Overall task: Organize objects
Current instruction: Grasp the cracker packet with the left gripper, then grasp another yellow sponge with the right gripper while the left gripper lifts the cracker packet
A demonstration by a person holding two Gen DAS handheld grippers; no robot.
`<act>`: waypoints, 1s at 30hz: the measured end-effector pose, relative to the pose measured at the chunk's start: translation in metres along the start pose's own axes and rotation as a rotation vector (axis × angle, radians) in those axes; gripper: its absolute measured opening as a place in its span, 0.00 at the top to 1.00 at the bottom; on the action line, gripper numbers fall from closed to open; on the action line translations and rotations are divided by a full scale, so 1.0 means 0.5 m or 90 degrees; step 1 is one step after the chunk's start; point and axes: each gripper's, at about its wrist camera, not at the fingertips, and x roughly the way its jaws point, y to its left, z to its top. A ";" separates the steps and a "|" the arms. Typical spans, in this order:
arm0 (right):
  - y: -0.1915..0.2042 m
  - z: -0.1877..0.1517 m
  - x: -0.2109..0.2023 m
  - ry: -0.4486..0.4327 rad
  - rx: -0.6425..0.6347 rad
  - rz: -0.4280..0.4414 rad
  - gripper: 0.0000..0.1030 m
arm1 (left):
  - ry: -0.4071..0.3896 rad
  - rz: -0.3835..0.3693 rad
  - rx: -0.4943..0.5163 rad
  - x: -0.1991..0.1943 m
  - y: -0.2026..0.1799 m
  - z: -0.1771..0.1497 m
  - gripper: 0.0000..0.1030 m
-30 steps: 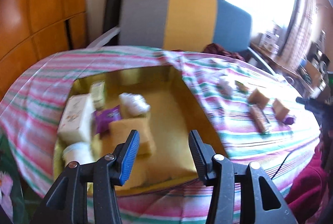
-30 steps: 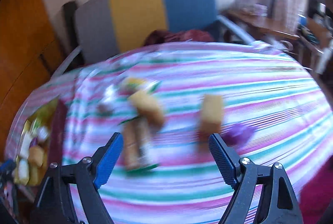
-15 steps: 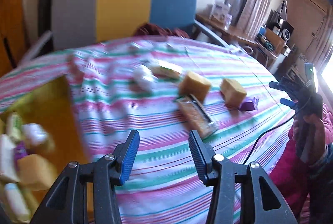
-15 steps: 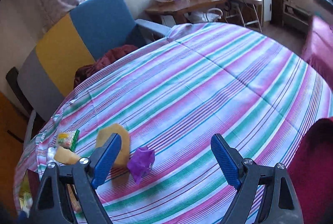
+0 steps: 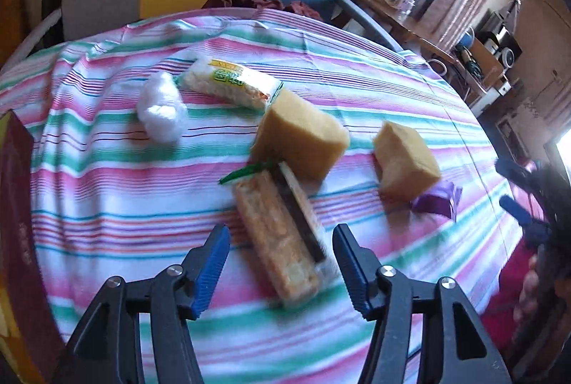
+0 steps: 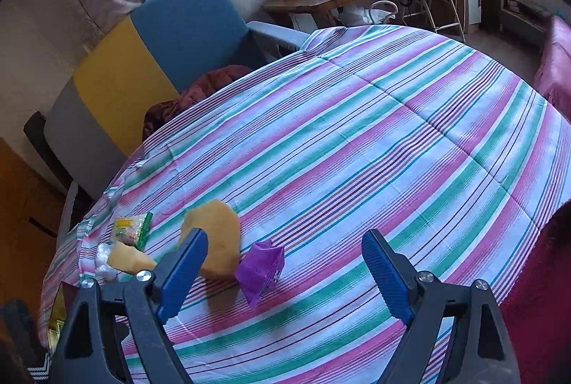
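Left view: box [image 5: 16, 205] cut off at the left edge, only a maroon wall and a yellow strip of its inside showing; contents hidden. Near end of the cracker pack [image 5: 282, 237] smeared by motion blur, print unreadable. Right hand-held gripper at the right edge of that view dark and blurred.

Right view: cracker pack hidden behind the left finger of the right hand-held gripper [image 6: 282, 271]; the farther sponge and the white wad only partly visible past that finger.

Count on the striped tabletop [image 5: 107, 177]:
- 2 sponges: one [image 5: 301, 137] touching the far end of the cracker pack, one [image 5: 405, 159] to its right, apart from it. Yellow-tan, blocky, porous-looking foam.
- 1 cracker pack: long, clear wrapper, tan biscuits, green sealed tip.
- 1 wafer pack [image 5: 232, 82]: long, white with green and yellow print, glossy film, its end against the first sponge.
- 1 white wad [image 5: 162, 107]: soft, crinkled, rounded lump, just left of the wafer pack.
- 1 purple packet [image 5: 437, 200]: small, shiny foil, touching the second sponge's near side.

Left hand-held gripper [image 5: 280, 262]: fingers apart, blue ribbed pads, flanking the near half of the cracker pack, nothing clamped.

Right hand-held gripper: fingers wide apart, empty; purple packet lies just ahead between them.

Cloth: woven, pink, green and white stripes.
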 end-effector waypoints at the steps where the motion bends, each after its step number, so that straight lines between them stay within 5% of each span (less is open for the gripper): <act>1: -0.002 0.001 0.001 0.000 0.003 0.001 0.14 | -0.003 0.017 -0.004 0.009 -0.003 0.006 0.41; 10: -0.020 0.004 0.002 0.003 0.027 0.006 0.14 | 0.001 0.099 0.031 0.085 -0.033 0.016 0.44; 15: -0.027 0.003 0.013 0.016 0.038 0.002 0.14 | -0.025 0.076 0.065 0.057 -0.005 -0.020 0.55; 24: -0.017 -0.006 0.043 0.064 0.008 -0.012 0.14 | -0.075 0.037 0.144 -0.018 0.041 -0.128 0.55; 30: 0.022 -0.017 0.061 0.106 -0.058 0.003 0.14 | -0.089 0.021 0.148 -0.020 0.050 -0.134 0.55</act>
